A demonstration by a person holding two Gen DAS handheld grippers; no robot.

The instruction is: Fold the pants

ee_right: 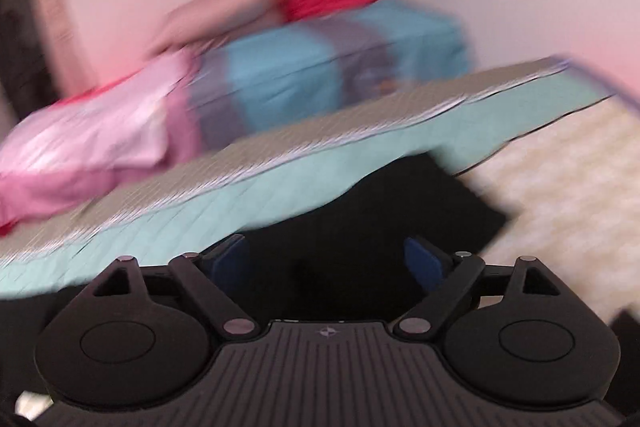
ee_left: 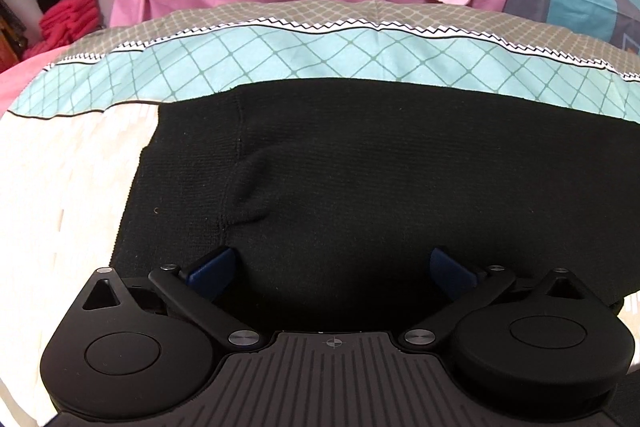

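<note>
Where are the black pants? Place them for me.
Left wrist view: the black pants lie flat on the cream bedspread, just ahead of the open left tongs, below the teal checked band.

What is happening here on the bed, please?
A person is folding black pants on a bed, with a two-finger gripper in each hand. The pants lie spread flat on the patterned bedspread. The left gripper is over the pants with its jaws open, holding nothing. The right gripper is also open and empty; its view is blurred, so it seems to be moving.
</note>
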